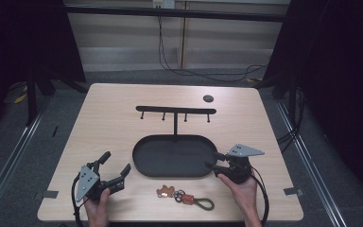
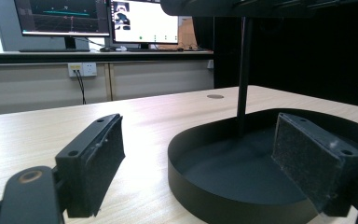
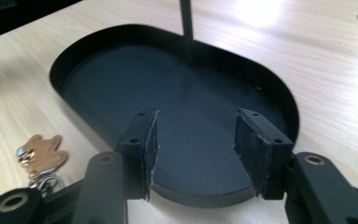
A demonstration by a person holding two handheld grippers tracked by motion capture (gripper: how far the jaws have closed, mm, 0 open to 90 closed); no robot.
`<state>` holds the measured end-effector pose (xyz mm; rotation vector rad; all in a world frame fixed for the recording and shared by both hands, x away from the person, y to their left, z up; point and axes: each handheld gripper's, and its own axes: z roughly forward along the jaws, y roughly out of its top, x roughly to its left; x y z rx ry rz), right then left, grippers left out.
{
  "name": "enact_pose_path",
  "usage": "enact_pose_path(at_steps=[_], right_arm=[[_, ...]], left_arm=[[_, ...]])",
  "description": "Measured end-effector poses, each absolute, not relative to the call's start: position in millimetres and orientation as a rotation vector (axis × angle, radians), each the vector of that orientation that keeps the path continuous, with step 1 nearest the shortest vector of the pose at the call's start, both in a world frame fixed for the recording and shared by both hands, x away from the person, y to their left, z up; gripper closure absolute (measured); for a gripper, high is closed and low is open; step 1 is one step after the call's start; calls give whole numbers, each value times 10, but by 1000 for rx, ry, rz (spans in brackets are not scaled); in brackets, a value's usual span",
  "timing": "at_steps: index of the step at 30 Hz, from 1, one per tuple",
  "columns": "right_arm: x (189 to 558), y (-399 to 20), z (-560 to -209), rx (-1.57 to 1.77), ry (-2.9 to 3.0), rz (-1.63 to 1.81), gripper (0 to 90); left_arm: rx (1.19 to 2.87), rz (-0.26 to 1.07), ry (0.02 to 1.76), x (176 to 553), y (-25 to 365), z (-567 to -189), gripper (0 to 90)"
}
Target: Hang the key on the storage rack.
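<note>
Tool (image 3: 196, 151) empty over black tray (image 3: 121, 84) – keyring (image 3: 39, 156) beside

Monitors (image 2: 98, 18) on a counter, a wall socket (image 2: 82, 69), floor cables (image 1: 208, 73).

The tray (image 1: 144, 165) sat on the table (image 1: 113, 109), a little toward the near edge, with the stand's post (image 1: 175, 124) rising at its far rim and the hook bar (image 1: 176, 109) across the top. The keychain (image 1: 185, 196) lay just before the tray, by the near edge. The left gripper (image 1: 115, 168) was left of the tray; the right gripper (image 1: 214, 160) was over its right end.
</note>
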<state>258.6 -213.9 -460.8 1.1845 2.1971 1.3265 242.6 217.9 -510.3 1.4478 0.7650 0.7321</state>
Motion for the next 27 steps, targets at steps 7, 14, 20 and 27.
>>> enact_pose_path(at_steps=[7, 14, 20, 27], right_arm=[[2626, -2089, -4509, 1146, 2323, 1278, 504], [2617, -2078, -4442, 1099, 2492, 1197, 539], [2554, -2027, -4391, 1058, 2585, 1110, 529], [2539, -2006, -4451, 1061, 2691, 1018, 630]], left_arm=[[1442, 745, 781, 2432, 2173, -5102, 162], [1441, 745, 783, 2433, 2171, -5102, 162], [1446, 750, 789, 2436, 2171, -5099, 163], [1448, 749, 789, 2439, 2172, -5099, 163]])
